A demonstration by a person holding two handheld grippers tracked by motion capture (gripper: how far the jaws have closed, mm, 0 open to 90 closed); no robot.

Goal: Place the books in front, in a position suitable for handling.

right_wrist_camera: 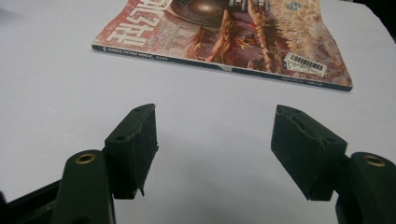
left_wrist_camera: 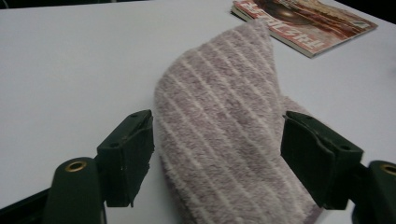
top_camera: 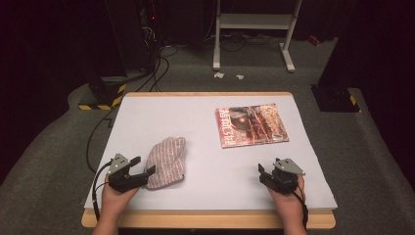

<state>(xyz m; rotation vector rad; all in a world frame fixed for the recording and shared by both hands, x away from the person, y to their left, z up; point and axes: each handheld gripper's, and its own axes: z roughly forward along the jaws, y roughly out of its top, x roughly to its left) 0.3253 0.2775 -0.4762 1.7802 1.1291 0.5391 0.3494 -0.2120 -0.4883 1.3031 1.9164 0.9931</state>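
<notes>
Right now the person's left gripper (top_camera: 142, 169) sits at the near left of the white table (top_camera: 161, 117), its jaws spread wide with the near end of the striped cloth (top_camera: 167, 161) lying between them; in the left gripper view the cloth (left_wrist_camera: 224, 135) runs up between the two black pads (left_wrist_camera: 133, 149), with a sliver of table showing beside the left pad, while the right pad seems to sit against the fabric's edge, though I cannot tell if it truly touches. Nothing is pinched. The cloth lies folded and humped, left of the table's middle, its far tip pointing toward the magazine (top_camera: 251, 125), which lies flat toward the far right, well apart from it. A broad strip of bare tabletop separates the two. The right gripper (top_camera: 264, 175) rests near the front right, close to the table's near edge, jaws apart and empty; ahead of them in the right gripper view is open white surface up to the magazine's (right_wrist_camera: 224, 37) spine. Bare table also stretches along the left side and the far edge.
</notes>
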